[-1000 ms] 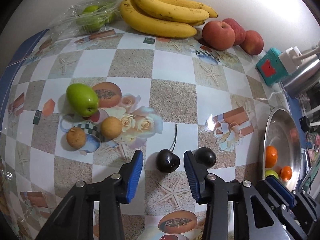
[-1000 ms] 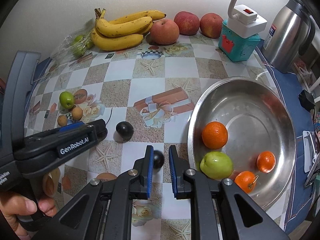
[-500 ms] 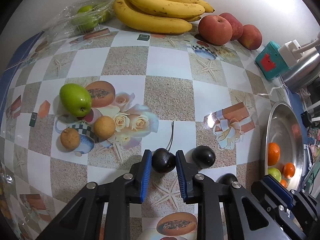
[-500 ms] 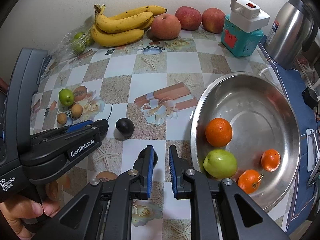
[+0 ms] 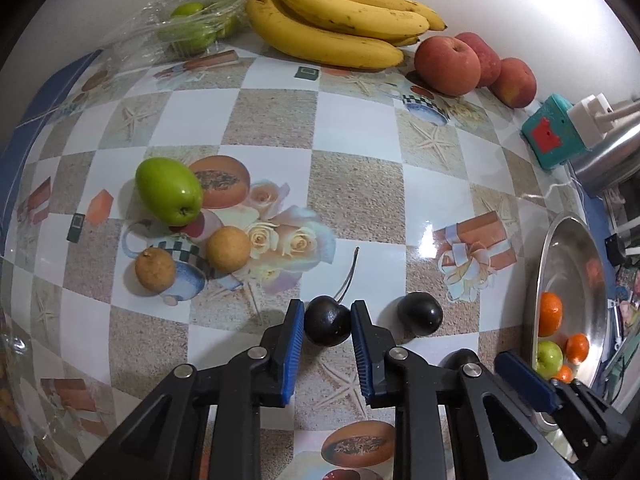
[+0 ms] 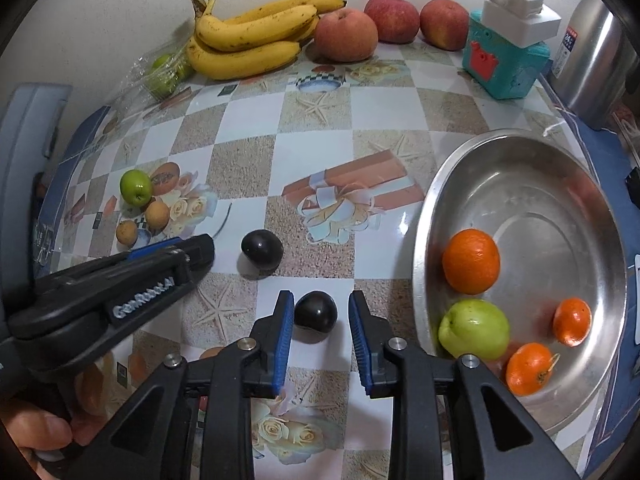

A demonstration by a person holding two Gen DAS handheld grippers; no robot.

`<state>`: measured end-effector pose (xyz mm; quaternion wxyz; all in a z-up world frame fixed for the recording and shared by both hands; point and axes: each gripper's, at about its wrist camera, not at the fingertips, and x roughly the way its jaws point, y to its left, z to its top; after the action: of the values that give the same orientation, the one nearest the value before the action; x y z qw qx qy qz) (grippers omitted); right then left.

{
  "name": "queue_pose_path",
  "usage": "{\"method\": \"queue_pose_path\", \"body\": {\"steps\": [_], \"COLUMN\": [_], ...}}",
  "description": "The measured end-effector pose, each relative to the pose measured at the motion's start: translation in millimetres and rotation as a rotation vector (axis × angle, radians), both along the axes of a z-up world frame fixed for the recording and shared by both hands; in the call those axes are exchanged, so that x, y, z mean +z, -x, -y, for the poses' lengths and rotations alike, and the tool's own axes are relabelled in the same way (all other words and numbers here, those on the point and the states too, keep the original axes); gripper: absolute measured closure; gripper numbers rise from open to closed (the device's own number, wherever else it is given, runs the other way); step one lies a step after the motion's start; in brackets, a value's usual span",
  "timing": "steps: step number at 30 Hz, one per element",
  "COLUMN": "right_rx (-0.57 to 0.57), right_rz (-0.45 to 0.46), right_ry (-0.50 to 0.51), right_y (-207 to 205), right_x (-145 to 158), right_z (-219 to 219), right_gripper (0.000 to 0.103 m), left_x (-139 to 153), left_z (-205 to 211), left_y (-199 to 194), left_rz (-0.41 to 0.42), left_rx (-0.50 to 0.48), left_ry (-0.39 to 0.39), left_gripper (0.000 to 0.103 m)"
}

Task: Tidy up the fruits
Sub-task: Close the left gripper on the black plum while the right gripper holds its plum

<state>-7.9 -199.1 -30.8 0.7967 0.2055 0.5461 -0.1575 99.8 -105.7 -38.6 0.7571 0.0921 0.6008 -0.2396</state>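
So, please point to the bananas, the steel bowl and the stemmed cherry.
bananas (image 5: 340, 20), left wrist view, middle of the bunch
steel bowl (image 6: 560, 184), right wrist view, bare inner wall
stemmed cherry (image 5: 327, 320), left wrist view, centre of the fruit

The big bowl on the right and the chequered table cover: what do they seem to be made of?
The bowl looks like thin polished metal, probably stainless steel: silver, mirror-like, with blurred reflections of the fruit inside. The table cover looks like printed plastic sheeting, likely vinyl or oilcloth: glossy glare spots, flat printed starfish and roses, and a clear edge at left.
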Motion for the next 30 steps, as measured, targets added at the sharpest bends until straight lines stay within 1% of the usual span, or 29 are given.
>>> {"method": "queue_pose_path", "body": {"steps": [9, 12, 22, 26, 30], "right_rx": [0.024, 0.031, 0.019, -0.001, -0.006], "right_rz": [-0.032, -0.04, -0.036, -0.004, 0.037], "right_ry": [-0.009, 0.005, 0.0, -0.044, -0.045], "right_y": [-6.1, -6.7, -4.9, 0.1, 3.8], "right_x": [-14.8, -15.1, -12.5, -6.0, 8.1], "right_z": [-3.0, -4.4, -2.4, 2.3, 2.2], "right_gripper": [0.074, 0.074, 0.077, 0.077, 0.077], "left_x": [5.0, 5.6, 10.5, 16.2, 24.3], "left_z": [-3.5, -4.0, -7.6, -10.2, -14.7], "left_y": [-1.0, -1.1, -2.0, -1.8, -1.9], "left_rz": [0.013, 0.015, 0.029, 0.042, 0.058], "left_rx": [0.012, 0.014, 0.025, 0.03, 0.037], "left_ry": [-0.009, -0.01, -0.01, 0.0, 0.013], "left_gripper": [0.077, 0.077, 0.077, 0.077, 0.077]}}
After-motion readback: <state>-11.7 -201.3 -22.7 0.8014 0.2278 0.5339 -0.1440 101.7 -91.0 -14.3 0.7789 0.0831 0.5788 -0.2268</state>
